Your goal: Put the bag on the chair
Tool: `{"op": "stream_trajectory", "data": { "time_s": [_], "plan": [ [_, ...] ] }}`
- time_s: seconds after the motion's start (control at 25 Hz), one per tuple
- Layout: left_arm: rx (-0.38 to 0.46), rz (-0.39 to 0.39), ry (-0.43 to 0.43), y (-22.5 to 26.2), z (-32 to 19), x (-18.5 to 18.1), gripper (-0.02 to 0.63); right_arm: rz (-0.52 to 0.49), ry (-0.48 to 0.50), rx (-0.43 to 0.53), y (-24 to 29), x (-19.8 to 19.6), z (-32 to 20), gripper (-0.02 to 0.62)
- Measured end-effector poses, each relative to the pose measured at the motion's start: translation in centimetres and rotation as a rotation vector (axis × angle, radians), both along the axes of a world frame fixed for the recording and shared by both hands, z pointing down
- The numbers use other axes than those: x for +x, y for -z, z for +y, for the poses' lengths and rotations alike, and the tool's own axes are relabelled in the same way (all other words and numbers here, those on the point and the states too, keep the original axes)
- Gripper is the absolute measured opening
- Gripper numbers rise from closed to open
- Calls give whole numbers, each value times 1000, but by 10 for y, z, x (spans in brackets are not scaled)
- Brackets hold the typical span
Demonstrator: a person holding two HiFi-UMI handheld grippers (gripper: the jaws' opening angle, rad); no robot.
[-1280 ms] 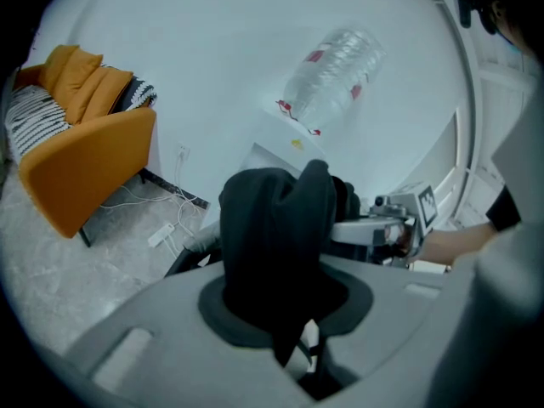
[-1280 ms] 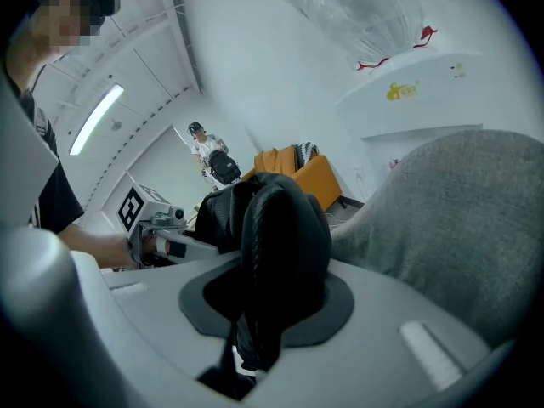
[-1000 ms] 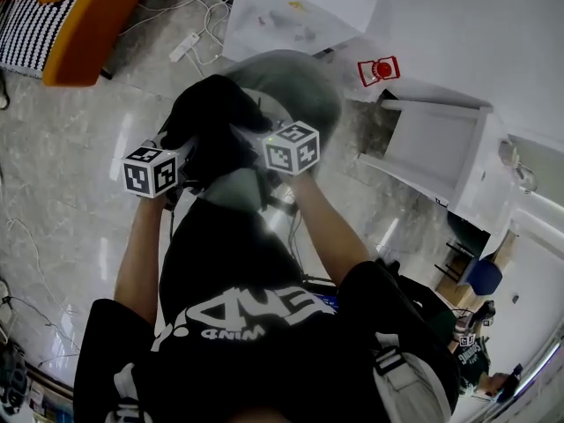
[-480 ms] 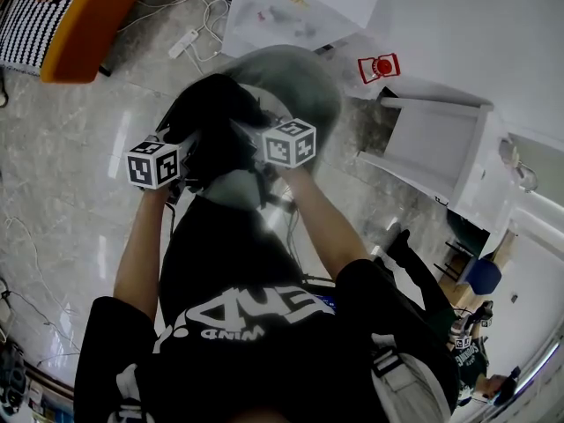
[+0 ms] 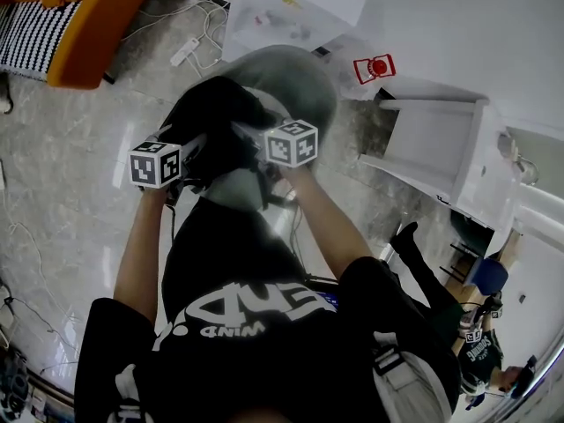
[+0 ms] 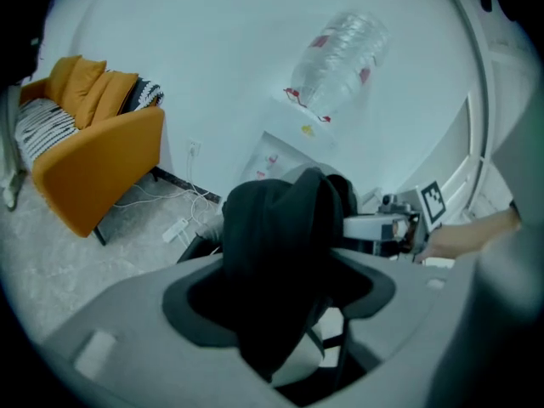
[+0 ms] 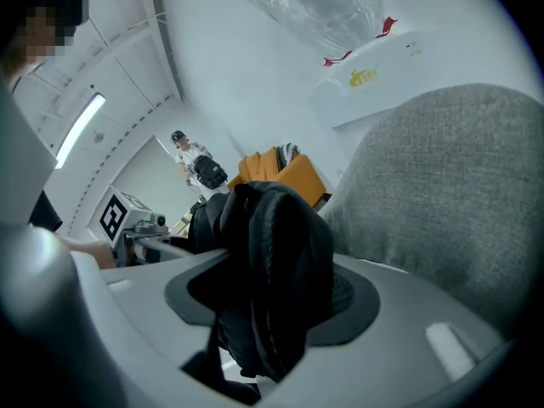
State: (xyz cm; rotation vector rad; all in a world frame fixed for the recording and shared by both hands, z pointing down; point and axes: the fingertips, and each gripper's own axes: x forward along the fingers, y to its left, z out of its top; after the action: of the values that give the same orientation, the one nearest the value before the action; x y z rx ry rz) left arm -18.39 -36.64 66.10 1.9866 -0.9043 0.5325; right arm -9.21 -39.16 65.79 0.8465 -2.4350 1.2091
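A black bag (image 5: 216,117) rests on the grey chair (image 5: 295,82), against its backrest. My left gripper (image 5: 188,146) and right gripper (image 5: 249,136) reach into the bag from either side. Seen from the left gripper view, loose black bag fabric (image 6: 280,245) hangs between the jaws of the left gripper (image 6: 276,313), which are opening. The right gripper view shows a bag strap fold (image 7: 272,262) lying between the jaws of the right gripper (image 7: 272,313), also opening, with the grey chair back (image 7: 450,194) close at the right. The pads themselves are hidden by fabric.
An orange sofa (image 5: 88,16) with a striped cushion stands at the upper left, with a power strip (image 5: 183,48) and cables on the floor nearby. A white cabinet (image 5: 441,148) is at the right. A person (image 5: 476,346) stands at the lower right.
Both grippers stay almost in place at the bag on the chair; the left marker cube has edged slightly right. A person's leg has come into view at the lower right.
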Motion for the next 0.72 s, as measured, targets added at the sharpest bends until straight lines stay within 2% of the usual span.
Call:
{"op": "stream_trajectory", "data": {
  "time_s": [0.12,0.2,0.24,0.52,0.72],
  "plan": [
    [22,-24,5,15,5,-3,375,-4,-22,2,9,3,7,286],
    [49,-17,24,28,7,-3,459,1,-25,4,15,5,13,336],
    [66,-12,33,35,7,-3,482,5,-25,7,18,6,17,350],
    [167,-20,36,90,25,1,491,31,-22,39,51,8,49,426],
    [213,-17,30,122,49,9,491,58,-18,80,70,23,75,426]
  ]
}}
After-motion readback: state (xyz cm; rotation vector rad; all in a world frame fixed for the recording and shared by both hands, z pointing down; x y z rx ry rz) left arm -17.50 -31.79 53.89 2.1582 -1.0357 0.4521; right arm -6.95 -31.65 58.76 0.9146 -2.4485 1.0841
